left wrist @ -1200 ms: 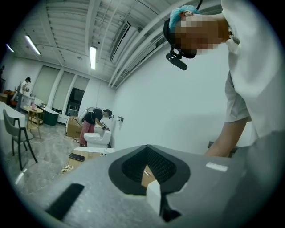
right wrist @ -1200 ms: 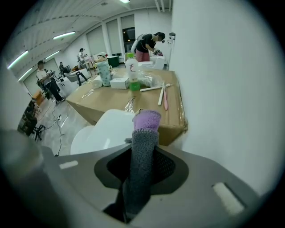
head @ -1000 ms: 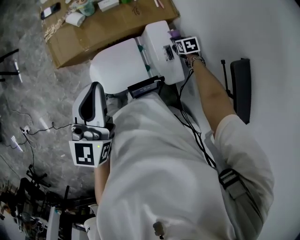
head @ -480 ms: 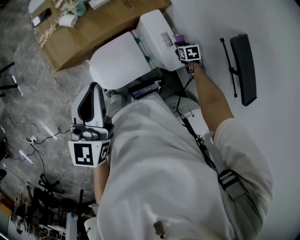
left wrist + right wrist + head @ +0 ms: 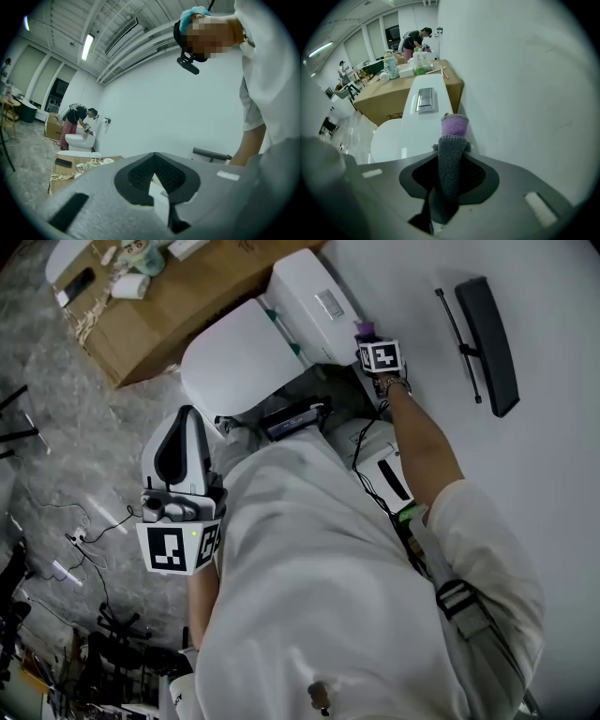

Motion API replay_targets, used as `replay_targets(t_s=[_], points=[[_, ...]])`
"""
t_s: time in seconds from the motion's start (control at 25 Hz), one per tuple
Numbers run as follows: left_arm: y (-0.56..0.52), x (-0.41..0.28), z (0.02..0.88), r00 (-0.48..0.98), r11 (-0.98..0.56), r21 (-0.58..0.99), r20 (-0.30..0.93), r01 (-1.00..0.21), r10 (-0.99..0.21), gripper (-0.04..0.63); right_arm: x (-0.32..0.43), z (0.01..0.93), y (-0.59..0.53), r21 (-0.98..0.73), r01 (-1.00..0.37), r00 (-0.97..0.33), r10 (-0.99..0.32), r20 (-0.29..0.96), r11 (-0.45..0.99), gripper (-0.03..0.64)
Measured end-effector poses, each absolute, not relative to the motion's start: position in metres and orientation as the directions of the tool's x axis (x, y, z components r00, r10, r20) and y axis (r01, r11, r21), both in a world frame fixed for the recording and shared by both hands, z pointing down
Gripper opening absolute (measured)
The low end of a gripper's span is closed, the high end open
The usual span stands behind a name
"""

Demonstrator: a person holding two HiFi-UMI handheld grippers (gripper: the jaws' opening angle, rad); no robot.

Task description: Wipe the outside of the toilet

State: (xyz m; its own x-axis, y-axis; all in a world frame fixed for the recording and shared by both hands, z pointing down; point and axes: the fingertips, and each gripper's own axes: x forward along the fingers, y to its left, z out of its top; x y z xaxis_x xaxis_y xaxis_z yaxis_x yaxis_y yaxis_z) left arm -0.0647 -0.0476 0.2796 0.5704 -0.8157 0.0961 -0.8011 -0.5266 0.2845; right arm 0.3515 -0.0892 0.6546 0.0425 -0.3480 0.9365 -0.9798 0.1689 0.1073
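The white toilet shows in the head view with its lid down and its tank against the wall. My right gripper is at the tank's near corner by the wall, shut on a grey and purple cloth. In the right gripper view the cloth stands up between the jaws of the right gripper, its purple tip next to the tank top. My left gripper is held away from the toilet beside the person's body. Its jaws are shut and hold nothing in the left gripper view.
A cardboard box with small items on top stands beside the toilet. A black folding bar hangs on the white wall. Cables lie on the grey floor at the left. Another person bends over a second toilet far off.
My right gripper has slid with the cloth along the tank's wall-side edge, from beside the flush button to its near corner. The left gripper has stayed put.
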Motion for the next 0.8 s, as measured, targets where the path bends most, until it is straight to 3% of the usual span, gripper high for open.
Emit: replay_targets(t_s=[0.64, 0.8], points=[[-0.008, -0.109, 0.29, 0.67, -0.623, 0.294, 0.087, -0.725, -0.738, 0.005, 0.28, 0.659, -0.031, 0.11, -0.992, 0.075, -0.388, 0.919, 0.067, 0.098], [0.004, -0.125, 0.288, 0.67, -0.628, 0.281, 0.082, -0.725, -0.738, 0.005, 0.224, 0.684, 0.003, -0.079, -0.989, -0.108, -0.242, 0.964, 0.127, 0.101]])
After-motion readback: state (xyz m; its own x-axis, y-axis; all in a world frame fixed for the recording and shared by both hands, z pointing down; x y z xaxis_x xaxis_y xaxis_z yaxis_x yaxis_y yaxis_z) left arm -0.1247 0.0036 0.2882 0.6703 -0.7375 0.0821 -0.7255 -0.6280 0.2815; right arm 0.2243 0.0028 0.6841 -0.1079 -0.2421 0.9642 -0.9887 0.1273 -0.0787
